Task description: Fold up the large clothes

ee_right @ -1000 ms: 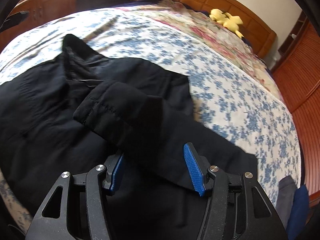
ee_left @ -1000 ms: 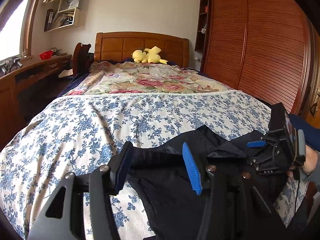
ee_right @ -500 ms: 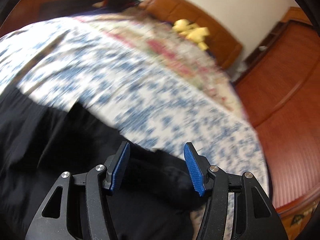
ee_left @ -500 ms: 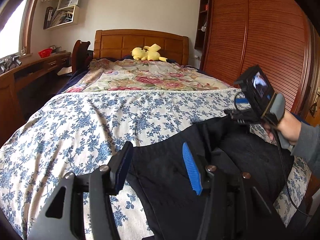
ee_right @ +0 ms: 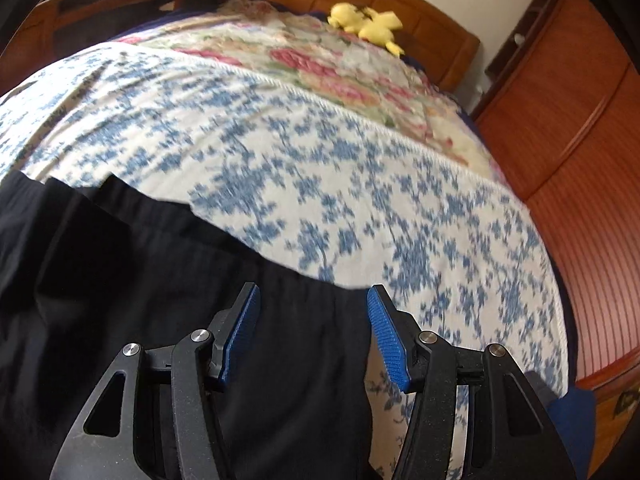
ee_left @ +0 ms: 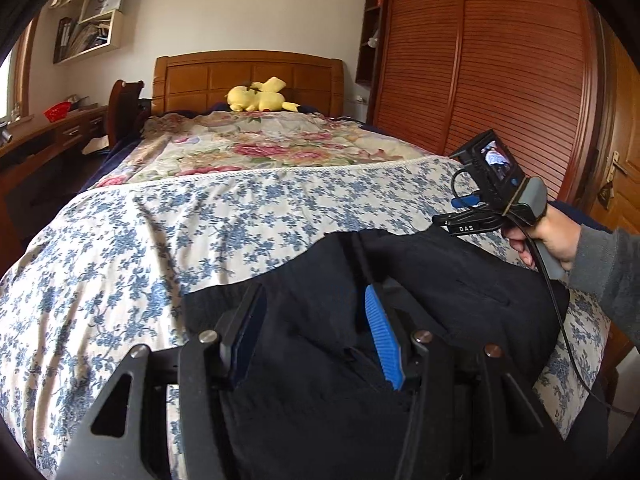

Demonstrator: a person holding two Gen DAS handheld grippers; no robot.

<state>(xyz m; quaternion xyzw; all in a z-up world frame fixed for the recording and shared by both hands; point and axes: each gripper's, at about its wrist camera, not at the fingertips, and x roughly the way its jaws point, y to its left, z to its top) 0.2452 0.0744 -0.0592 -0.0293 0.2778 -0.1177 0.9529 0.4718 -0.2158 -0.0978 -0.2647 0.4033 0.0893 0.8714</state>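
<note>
One large black woven garment, soft and limp, lies bunched at the near end of the bed's blue-flowered white bedspread, partly doubled over itself. Judged light, non-slippery, not fragile; it will sag and drag rather than hold shape, so the best holds look like a hemmed edge or corner, one per gripper, with the cloth kept taut between them. Left gripper: fingers spread, nothing pinched, low over the garment's near part. Right gripper: fingers spread likewise, empty, above the garment's right-hand edge; in the left view it sits raised beyond the far edge in the person's right hand. Surroundings: pink-flowered quilt and yellow plush toy near the wooden headboard, well apart from the work. Slatted wooden wardrobe stands close on the right. Nothing appears to obstruct the fold.
</note>
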